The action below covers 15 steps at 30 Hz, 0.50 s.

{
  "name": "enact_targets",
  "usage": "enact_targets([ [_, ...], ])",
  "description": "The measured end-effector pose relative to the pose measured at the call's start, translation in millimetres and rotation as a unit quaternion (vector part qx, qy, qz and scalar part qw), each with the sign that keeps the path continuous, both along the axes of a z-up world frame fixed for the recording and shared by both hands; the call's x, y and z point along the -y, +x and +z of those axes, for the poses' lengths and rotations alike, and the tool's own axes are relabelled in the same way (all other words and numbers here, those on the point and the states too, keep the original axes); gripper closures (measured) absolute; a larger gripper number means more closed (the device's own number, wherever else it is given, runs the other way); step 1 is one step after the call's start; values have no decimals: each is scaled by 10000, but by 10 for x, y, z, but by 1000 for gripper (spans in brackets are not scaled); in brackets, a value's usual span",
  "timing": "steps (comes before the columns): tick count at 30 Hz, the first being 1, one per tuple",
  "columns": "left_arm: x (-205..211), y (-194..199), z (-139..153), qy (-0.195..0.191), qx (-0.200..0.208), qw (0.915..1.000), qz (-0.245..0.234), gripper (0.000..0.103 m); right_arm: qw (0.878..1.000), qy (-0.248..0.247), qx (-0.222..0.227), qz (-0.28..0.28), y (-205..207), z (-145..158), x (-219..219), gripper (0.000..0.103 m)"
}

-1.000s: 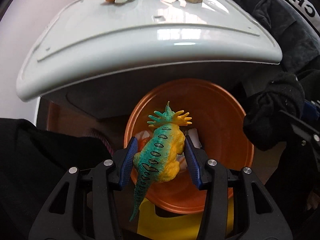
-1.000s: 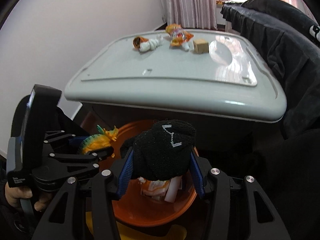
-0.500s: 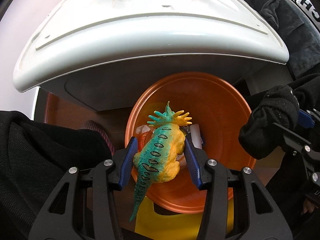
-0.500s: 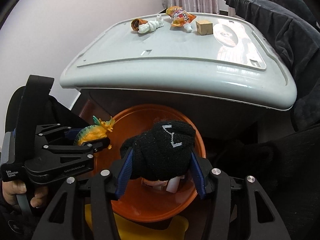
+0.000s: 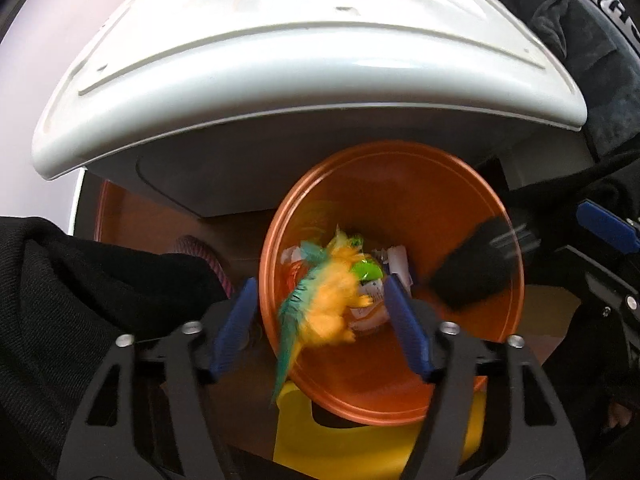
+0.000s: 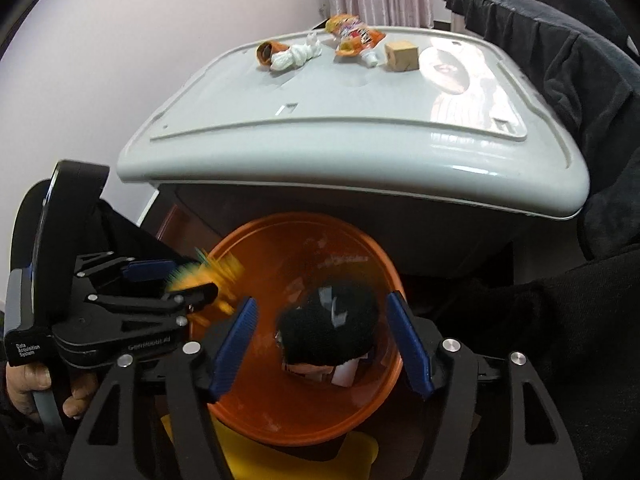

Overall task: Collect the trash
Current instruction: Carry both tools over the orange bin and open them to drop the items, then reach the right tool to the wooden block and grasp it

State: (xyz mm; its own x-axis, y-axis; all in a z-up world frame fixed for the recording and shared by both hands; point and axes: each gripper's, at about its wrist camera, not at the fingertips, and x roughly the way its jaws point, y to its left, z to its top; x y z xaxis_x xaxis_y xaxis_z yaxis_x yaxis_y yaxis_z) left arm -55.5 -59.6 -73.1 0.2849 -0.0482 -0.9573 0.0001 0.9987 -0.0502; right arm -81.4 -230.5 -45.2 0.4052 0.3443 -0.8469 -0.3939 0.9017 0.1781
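An orange bin (image 5: pixel 452 184) (image 6: pixel 248 396) stands below the grey table's front edge, with wrappers at its bottom. My left gripper (image 5: pixel 320 320) is open above it; a blurred green and yellow toy dinosaur (image 5: pixel 324 300) falls free between the fingers, and shows beside the left gripper (image 6: pixel 176 280) in the right wrist view. My right gripper (image 6: pixel 322 340) is open; a black knitted sock (image 6: pixel 332 328) drops away from it into the bin and shows blurred in the left wrist view (image 5: pixel 476 264).
On the far part of the grey table (image 6: pixel 360 96) lie an orange cup with white tissue (image 6: pixel 288 54), an orange snack wrapper (image 6: pixel 354 36) and a wooden cube (image 6: pixel 402 56). Dark clothing (image 6: pixel 560 40) hangs at the right. A yellow stool (image 5: pixel 360 440) stands under the bin.
Both grippers have opened. The dinosaur has left the left gripper's fingers and the sock has left the right gripper's fingers; both fall towards the bin.
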Motion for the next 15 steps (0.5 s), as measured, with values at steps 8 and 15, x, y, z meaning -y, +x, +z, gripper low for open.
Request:
enact_targets([
  [8, -29, -8, 4, -20, 22, 10000, 73, 36, 9998, 105, 6, -190, 29, 14, 77, 37],
  [15, -52, 16, 64, -95, 84, 9998, 123, 36, 9993, 276, -22, -257, 101, 54, 113, 37],
])
